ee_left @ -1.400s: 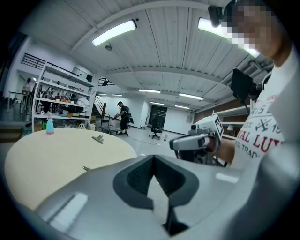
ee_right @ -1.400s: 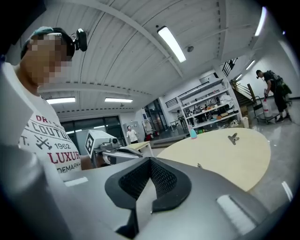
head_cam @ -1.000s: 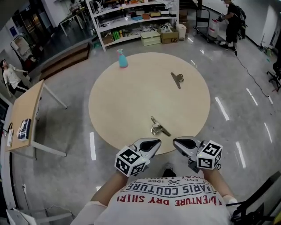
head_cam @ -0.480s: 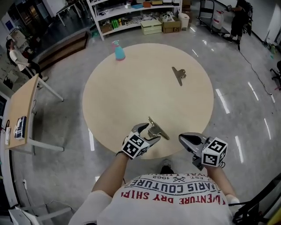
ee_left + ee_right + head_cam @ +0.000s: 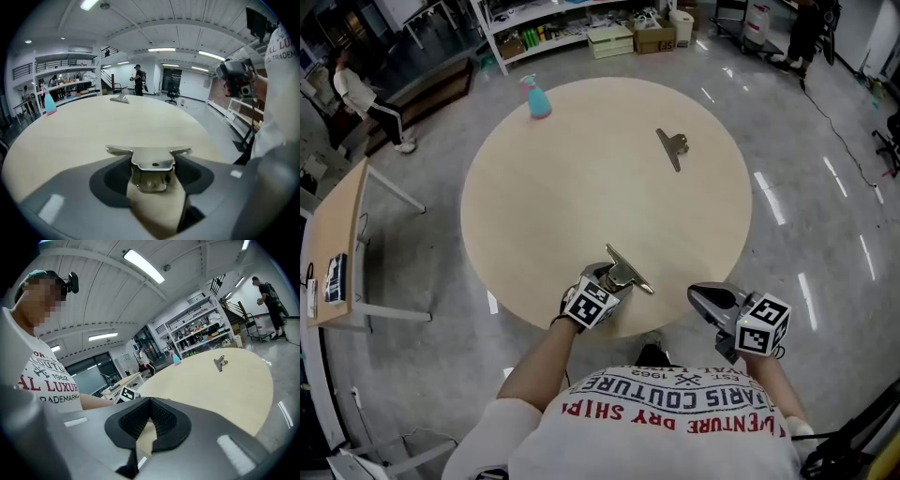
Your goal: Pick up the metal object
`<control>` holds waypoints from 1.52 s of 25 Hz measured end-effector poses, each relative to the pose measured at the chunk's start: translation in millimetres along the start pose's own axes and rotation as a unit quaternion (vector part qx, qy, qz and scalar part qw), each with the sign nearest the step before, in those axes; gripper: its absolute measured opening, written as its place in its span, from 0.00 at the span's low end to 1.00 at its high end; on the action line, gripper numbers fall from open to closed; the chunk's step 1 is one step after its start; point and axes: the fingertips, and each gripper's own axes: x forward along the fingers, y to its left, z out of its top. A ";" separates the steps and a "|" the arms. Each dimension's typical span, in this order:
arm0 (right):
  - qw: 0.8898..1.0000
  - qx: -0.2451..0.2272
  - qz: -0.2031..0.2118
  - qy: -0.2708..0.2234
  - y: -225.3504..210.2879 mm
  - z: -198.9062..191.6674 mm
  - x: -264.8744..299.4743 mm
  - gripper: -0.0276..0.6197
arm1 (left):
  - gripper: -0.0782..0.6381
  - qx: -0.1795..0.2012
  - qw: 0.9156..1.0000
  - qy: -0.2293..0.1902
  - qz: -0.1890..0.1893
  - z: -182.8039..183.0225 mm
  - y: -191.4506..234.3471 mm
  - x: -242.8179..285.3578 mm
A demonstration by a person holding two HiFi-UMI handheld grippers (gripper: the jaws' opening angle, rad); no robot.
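Two faults are likely at this stage.

1. Slip. The left gripper (image 5: 607, 281) has its jaws spread around the near bulldog clip (image 5: 151, 165). The jaws have just been closing, with the clip's body between them, though the pads do not appear to press on it yet. The clip is polished metal with sloping faces. A closure that lands on a lever or a slanted face can squeeze it out forward.
2. Loss over the rim. The clip sits at 6 o'clock on the round table (image 5: 581, 187), near the edge. A nudge toward the operator can push it off.

Close squarely on the body before lifting.

The clip is bright, silver-coloured metal. In the left gripper view, one flat lever spreads like a wide T across the jaw tips, above a folded spring body with a small hole.

The right gripper (image 5: 698, 294) has its jaws together and holds nothing. It hovers off the table edge at 5 o'clock.

A second bulldog clip (image 5: 672, 145) lies at 1 o'clock, well apart from the first. A spray bottle (image 5: 534, 97) stands at 11 o'clock.
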 end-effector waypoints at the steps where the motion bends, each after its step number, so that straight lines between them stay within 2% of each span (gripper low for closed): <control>1: 1.000 0.001 -0.001 0.000 -1.0 0.0 -1.0 0.04 | 0.50 0.001 1.000 -0.003 0.001 0.5 0.1 0.8; 7: 1.000 0.003 -0.009 0.003 -2.2 -3.1 -4.5 0.04 | 0.50 -0.011 1.000 -0.021 0.001 3.3 3.6 -3.3; 11: 1.000 -0.007 -0.008 -0.001 3.9 0.2 -5.5 0.04 | 0.49 -0.042 0.997 -0.069 -0.008 24.5 -1.3 -30.9; 17: 0.999 -0.045 -0.003 -0.020 46.6 17.6 -8.1 0.04 | 0.50 -0.035 0.985 -0.169 -0.010 75.0 -39.2 -134.4; 23: 0.993 -0.104 0.015 -0.044 117.8 16.2 -8.9 0.04 | 0.50 -0.016 0.973 -0.228 -0.006 78.2 -85.9 -243.8; 26: 0.990 -0.117 0.032 -0.071 158.7 13.8 -15.3 0.04 | 0.50 -0.032 0.969 -0.243 -0.001 64.4 -107.0 -281.6; 28: 0.989 -0.127 0.029 -0.071 178.6 5.5 -17.4 0.04 | 0.50 -0.038 0.968 -0.247 -0.005 51.1 -118.8 -295.7; 34: 0.988 -0.138 0.003 -0.063 215.9 -17.6 -28.1 0.04 | 0.50 -0.006 0.970 -0.245 0.003 22.8 -150.3 -325.3; 38: 0.988 -0.141 0.003 -0.066 232.1 -23.3 -46.2 0.04 | 0.50 -0.005 0.966 -0.257 -0.004 30.8 -172.7 -338.2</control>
